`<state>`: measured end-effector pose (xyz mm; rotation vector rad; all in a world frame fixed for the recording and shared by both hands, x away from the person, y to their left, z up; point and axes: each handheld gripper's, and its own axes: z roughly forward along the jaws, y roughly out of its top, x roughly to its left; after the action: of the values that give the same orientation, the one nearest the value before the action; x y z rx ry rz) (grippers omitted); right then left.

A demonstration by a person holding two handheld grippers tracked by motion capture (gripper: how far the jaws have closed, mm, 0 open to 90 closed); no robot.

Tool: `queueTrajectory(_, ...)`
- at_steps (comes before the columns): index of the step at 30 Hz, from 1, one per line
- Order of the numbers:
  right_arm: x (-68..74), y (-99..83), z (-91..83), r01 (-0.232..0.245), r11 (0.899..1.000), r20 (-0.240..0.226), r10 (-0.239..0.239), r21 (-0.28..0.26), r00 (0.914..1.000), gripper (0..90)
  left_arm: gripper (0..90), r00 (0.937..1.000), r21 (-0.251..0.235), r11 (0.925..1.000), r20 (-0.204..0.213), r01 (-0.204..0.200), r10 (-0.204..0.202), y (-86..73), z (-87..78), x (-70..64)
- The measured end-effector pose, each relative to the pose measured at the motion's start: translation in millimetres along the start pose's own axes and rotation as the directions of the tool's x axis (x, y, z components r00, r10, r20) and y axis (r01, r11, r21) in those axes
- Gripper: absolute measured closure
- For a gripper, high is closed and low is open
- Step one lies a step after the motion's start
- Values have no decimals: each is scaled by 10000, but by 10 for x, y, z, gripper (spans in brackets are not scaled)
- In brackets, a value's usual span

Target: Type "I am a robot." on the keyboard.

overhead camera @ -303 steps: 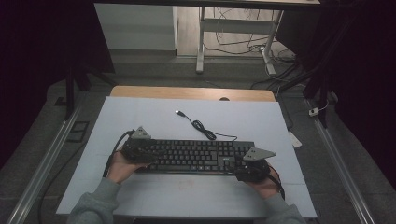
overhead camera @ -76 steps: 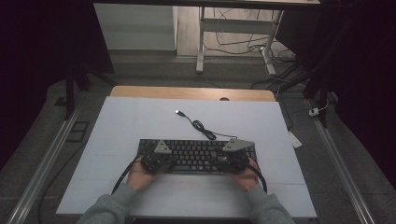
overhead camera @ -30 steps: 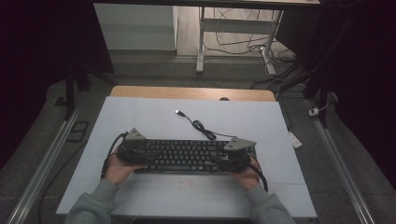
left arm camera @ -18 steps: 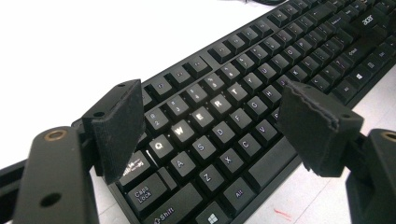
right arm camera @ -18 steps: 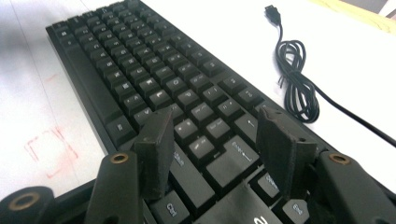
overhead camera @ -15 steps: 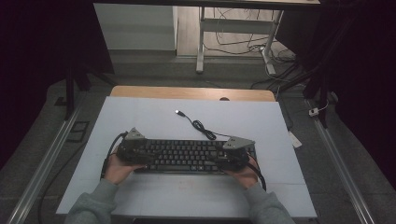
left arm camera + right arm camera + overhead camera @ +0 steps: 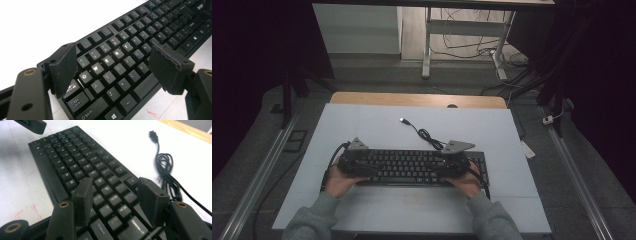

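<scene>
We've got a black keyboard (image 7: 412,167) lying flat on the white worktop (image 7: 377,125), its cable (image 7: 424,134) trailing toward the far edge. Left tool (image 7: 112,65) hovers open over the QWERTY end, right tool (image 7: 113,195) open over the other end, neither clamping anything. It looks like a stiff, light plastic slab with smooth, slippery keycaps, so we'd pinch the front and back edges at both ends, never the keys.

Both forearms are wearing grey sleeves (image 7: 307,220). The left gripper (image 7: 112,70) is showing black jaws with thick, rough-edged foam pads (image 7: 170,67), brass-ringed screw holes and a grey three-cornered plate (image 7: 357,144). The right gripper (image 7: 117,200) is matching it, and a black cable (image 7: 484,182) is trailing from it.
</scene>
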<state>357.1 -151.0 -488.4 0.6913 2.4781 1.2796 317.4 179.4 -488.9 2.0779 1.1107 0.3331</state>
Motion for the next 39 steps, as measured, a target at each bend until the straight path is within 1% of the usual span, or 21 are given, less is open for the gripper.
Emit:
queueTrajectory(1,3,16,23,-22,9999,-29,23,127,10000,471,232,10000,22,10000,-4,-14,14,-1,3,-1)
queueTrajectory(4,19,49,110,-78,9997,-189,82,226,9998,473,232,10000,89,9999,9,-56,56,-3,16,-5)
queueTrajectory(5,29,64,143,-23,9993,-141,28,378,9999,473,233,10000,106,9999,-2,-69,69,-3,19,-7)
queueTrajectory(7,43,83,190,31,9989,-157,-24,471,9999,476,232,10000,144,9999,-2,-93,93,-3,24,-8)
queueTrajectory(9,51,104,234,70,9984,-195,-60,559,9998,502,233,10000,144,9999,7,-95,95,-4,25,-12)
queueTrajectory(10,55,109,259,27,9987,-228,-15,501,9997,514,232,10000,143,9999,8,-95,95,-5,25,-12)
queueTrajectory(11,54,117,271,59,9983,-174,-49,584,9998,536,233,10000,145,9999,6,-93,93,-6,24,-11)
queueTrajectory(12,57,118,296,-33,9985,-234,46,550,9997,568,233,10000,151,9998,3,-85,85,-7,25,-10)
queueTrajectory(15,65,117,353,-73,9969,-312,98,782,9995,674,233,10000,171,9998,-14,-89,90,-9,28,-10)
queueTrajectory(18,70,120,416,128,9947,-319,-96,1016,9994,775,234,9999,215,9997,18,-134,134,-7,39,-21)
queueTrajectory(19,70,122,435,146,9944,-279,-117,1047,9995,801,234,9999,230,9996,44,-151,150,-6,44,-27)
queueTrajectory(22,64,132,480,155,9938,-378,-114,1096,9992,889,234,9998,274,9995,41,-173,172,-8,55,-31)
queueTrajectory(26,74,134,537,315,9917,-488,-255,1250,9985,900,234,9999,272,9995,41,-168,167,-10,54,-29)
queueTrajectory(28,79,128,568,321,9915,-540,-255,1262,9982,900,235,9998,288,9994,42,-174,173,-10,58,-30)
queueTrajectory(29,83,129,577,332,9902,-530,-262,1356,9982,900,236,9998,297,9994,44,-190,189,-11,60,-31)
queueTrajectory(39,110,134,627,469,9903,-487,-408,1307,9980,900,236,9998,322,9993,59,-176,174,-17,63,-25)
